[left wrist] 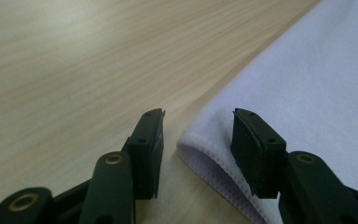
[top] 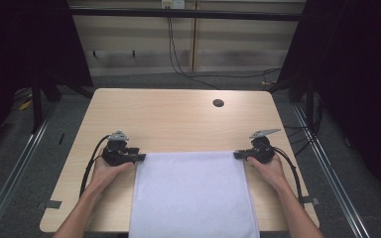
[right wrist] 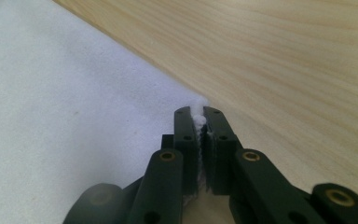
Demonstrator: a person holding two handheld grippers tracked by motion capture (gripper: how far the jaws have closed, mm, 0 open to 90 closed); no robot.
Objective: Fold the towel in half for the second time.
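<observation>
Pale wooden desk (top: 178, 119) carries a white cloth (top: 193, 193) at its near edge. Right gripper (right wrist: 199, 116) has its fingers clamped on one far corner; left gripper (left wrist: 198, 135) straddles the other, fingers apart. Judged next: close left, then lift both together.

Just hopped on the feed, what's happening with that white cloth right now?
A person is working a white cloth spread on the wooden table, with a gripper at each far corner. The right gripper is clamped on its corner, a bit of fabric pinched between the jaws. The left gripper is open, with its jaws on either side of the other corner's edge, and has no grip on it yet. The cloth lies flat, its near end hanging over the table's front edge.
</observation>
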